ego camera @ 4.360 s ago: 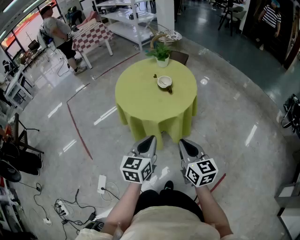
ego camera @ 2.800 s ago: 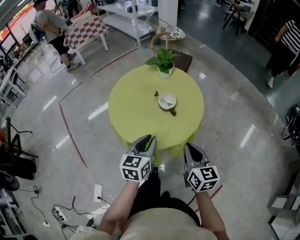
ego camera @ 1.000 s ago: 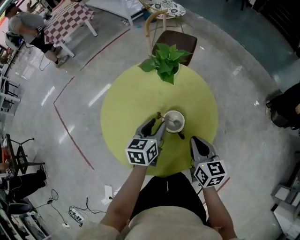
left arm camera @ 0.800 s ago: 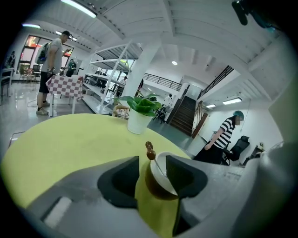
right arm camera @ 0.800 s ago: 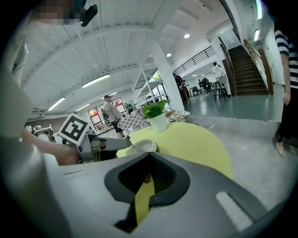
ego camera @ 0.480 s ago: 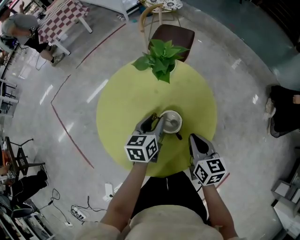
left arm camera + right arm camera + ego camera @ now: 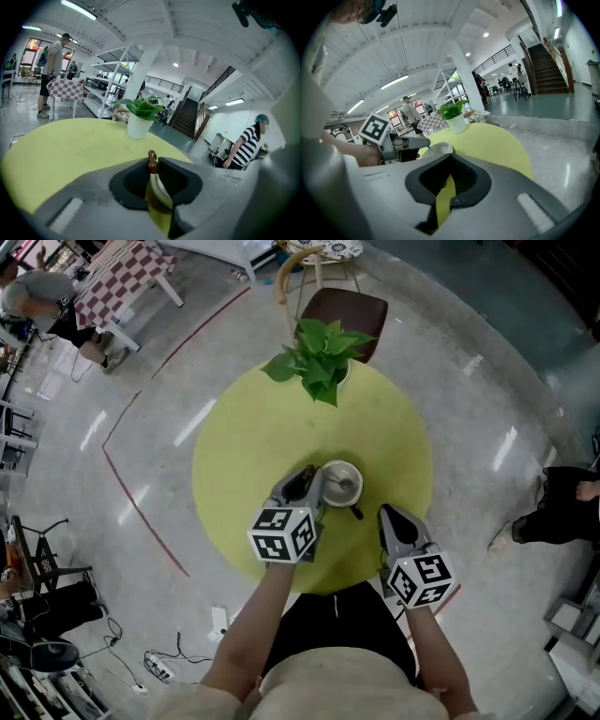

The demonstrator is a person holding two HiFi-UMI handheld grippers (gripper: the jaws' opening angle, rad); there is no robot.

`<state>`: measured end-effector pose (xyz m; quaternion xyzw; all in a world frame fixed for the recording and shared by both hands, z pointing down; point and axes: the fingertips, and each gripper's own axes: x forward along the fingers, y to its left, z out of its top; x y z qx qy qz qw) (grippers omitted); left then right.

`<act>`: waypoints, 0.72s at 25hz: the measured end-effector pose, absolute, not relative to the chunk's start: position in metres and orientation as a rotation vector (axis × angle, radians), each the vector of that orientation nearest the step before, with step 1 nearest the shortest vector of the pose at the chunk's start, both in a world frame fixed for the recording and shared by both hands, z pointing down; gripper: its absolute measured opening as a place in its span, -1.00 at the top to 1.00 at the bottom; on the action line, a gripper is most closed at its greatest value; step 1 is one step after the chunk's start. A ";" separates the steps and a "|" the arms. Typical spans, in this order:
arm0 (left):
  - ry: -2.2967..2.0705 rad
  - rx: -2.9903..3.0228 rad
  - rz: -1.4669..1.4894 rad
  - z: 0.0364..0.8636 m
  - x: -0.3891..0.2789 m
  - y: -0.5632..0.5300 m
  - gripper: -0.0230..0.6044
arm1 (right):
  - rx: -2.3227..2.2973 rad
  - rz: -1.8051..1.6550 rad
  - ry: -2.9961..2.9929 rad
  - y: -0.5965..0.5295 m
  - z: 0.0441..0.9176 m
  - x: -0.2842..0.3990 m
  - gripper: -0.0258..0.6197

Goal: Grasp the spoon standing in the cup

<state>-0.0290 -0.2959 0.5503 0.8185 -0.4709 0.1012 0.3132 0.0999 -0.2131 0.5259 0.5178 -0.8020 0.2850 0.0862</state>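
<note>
Closes left claw (image 7: 153, 158) on spoon (image 7: 161, 188): tips pinching white handle just under brown knob. Holds right claw (image 7: 449, 156) pressed together, nothing between, over near part of table, right of cup and apart from it. Has spoon leaning in white cup (image 7: 333, 474), handle tilted left out over rim into left claw. Finds cup near middle of round table (image 7: 244, 446) with yellow-green cloth. Shows potted plant (image 7: 319, 357) at far table edge, brown chair (image 7: 342, 310) just beyond.
</note>
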 end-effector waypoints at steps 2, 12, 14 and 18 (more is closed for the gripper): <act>-1.246 2.161 0.264 0.549 -0.029 -0.296 0.74 | 1.543 0.845 -2.394 -0.214 0.524 0.100 0.92; -1.254 2.192 0.231 0.531 -0.031 -0.292 0.75 | 1.554 0.825 -2.403 -0.207 0.519 0.099 0.92; -1.262 2.200 0.225 0.524 -0.033 -0.290 0.75 | 1.561 0.826 -2.407 -0.204 0.515 0.098 0.92; -1.279 2.218 0.197 0.512 -0.037 -0.287 0.75 | 1.568 0.803 -2.417 -0.200 0.511 0.098 0.92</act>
